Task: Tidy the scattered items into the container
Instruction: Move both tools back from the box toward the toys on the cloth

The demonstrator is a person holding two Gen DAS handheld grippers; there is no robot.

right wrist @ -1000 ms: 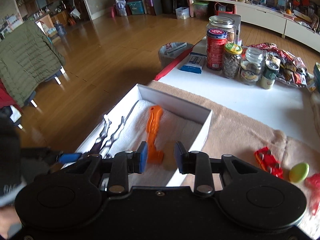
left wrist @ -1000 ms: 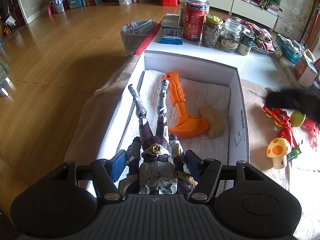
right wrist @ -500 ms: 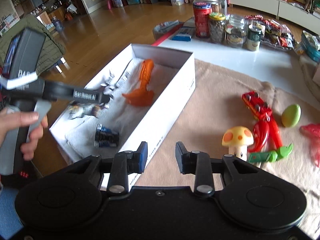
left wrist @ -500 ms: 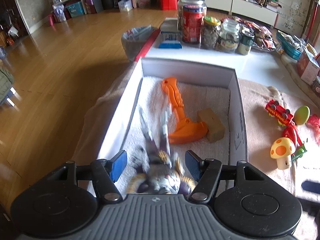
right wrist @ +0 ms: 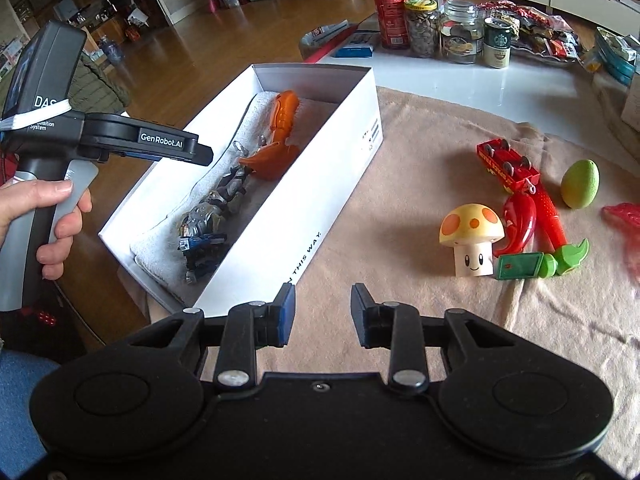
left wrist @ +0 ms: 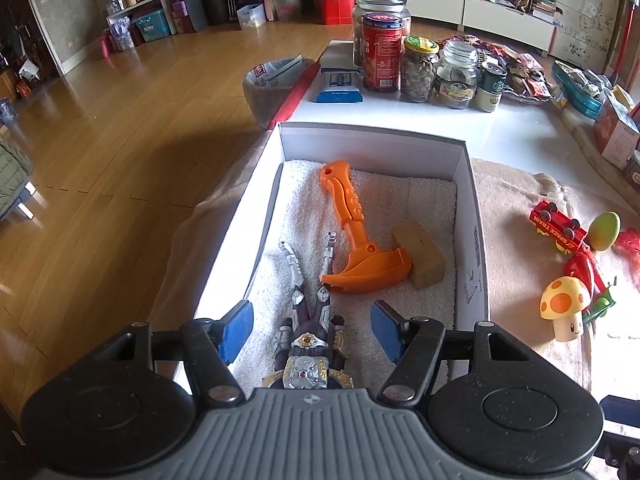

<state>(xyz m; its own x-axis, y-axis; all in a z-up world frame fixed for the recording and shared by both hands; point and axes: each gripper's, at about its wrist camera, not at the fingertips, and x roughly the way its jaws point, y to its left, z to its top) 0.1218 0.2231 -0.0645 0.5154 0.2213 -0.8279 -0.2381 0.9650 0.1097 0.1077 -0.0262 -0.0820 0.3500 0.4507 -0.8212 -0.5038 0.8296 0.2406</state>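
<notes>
A white box (left wrist: 476, 240) lined with a towel holds an armoured action figure (left wrist: 308, 320), an orange toy axe (left wrist: 352, 232) and a tan block (left wrist: 420, 252). My left gripper (left wrist: 312, 332) hovers open over the figure, its blue pads clear of it on both sides. My right gripper (right wrist: 323, 312) is open and empty above the beige cloth, beside the near corner of the box (right wrist: 320, 184). On the cloth to the right lie a mushroom toy (right wrist: 472, 236), a red train (right wrist: 504, 162), a green egg (right wrist: 580, 184), a red chili (right wrist: 520, 220) and a green toy (right wrist: 520, 266).
Jars and cans (left wrist: 420, 68) stand on the white table beyond the box, with snack packets and boxes to the right. A grey bin (left wrist: 272, 84) sits on the wooden floor at the table's left edge. A hand (right wrist: 60, 220) holds the left gripper's handle.
The action figure dropped from between the left jaws onto the towel in the box. My right gripper swung from over the box to the cloth on its right.
</notes>
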